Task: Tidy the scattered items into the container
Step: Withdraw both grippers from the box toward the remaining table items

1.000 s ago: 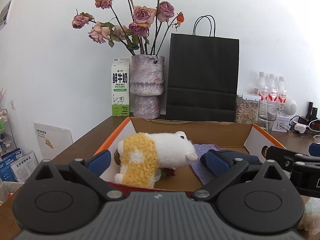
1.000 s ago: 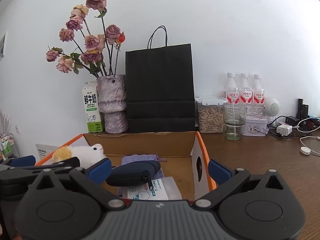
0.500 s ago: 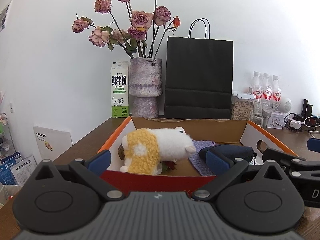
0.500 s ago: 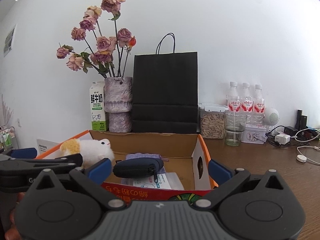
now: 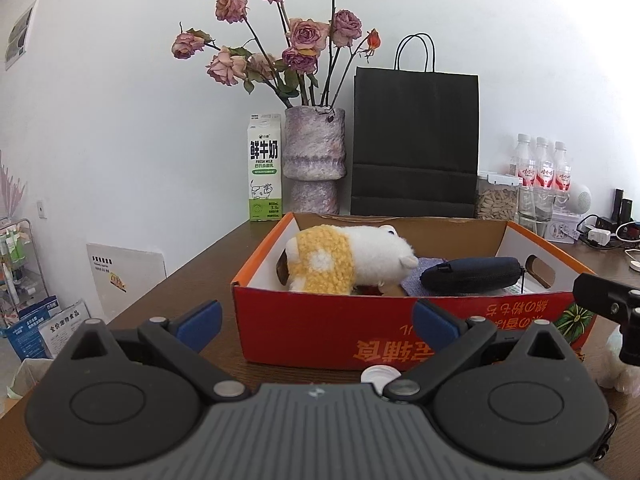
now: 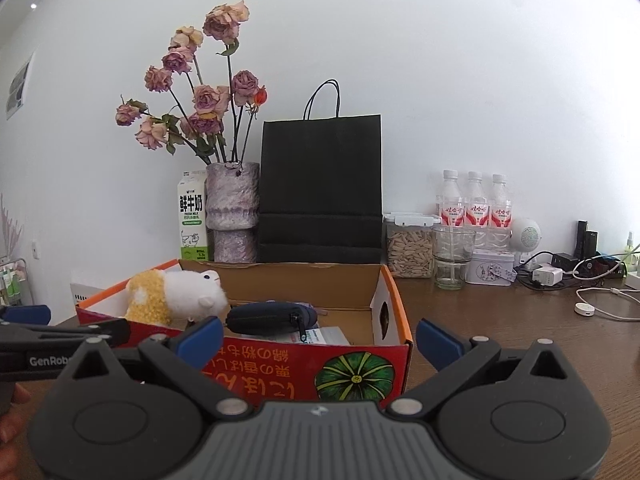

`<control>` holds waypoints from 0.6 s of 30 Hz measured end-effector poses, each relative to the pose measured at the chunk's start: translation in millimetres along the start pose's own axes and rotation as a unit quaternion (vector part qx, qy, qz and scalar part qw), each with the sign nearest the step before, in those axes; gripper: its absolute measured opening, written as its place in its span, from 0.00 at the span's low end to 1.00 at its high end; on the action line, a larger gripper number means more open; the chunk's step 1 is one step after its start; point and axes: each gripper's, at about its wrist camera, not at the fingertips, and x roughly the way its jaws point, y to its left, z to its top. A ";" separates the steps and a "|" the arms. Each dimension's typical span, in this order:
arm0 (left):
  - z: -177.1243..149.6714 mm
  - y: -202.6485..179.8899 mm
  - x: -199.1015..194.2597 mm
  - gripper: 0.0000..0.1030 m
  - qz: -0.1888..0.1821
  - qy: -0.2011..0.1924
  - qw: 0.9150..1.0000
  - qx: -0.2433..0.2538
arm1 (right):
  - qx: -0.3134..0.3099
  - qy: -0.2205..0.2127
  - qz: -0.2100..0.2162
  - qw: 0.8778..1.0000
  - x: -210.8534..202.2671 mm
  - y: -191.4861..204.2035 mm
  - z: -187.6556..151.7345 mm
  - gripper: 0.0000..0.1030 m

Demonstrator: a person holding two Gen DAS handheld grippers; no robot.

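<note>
Sitting in the cardboard box (image 5: 360, 328), just ahead of both tongs, are the plush sheep (image 5: 348, 264) on its side at the left end, the dark zip pouch (image 5: 472, 278) across the middle over a purple cloth (image 5: 412, 280), and a printed packet (image 6: 324, 336) toward the near wall. They lie loose and overlapping, which suggests they were dropped in rather than arranged. The left gripper (image 5: 316, 324) has its jaws spread wide and holds nothing; the right gripper (image 6: 320, 338) is likewise spread and empty. A white round cap (image 5: 378, 374) lies on the table (image 5: 192, 280) just under the left tongs, and something pale sits at the far right edge, possibly another stray item, though it is too cut off to tell. Compared with a second ago, both tongs have drawn back: they were over the box's near wall then, and now its red printed front shows in full.
</note>
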 end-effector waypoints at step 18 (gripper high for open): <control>-26.5 21.0 -45.2 1.00 -0.033 0.058 0.998 -0.001 | -0.021 0.061 0.041 0.997 -55.4 13.2 -29.9 1.00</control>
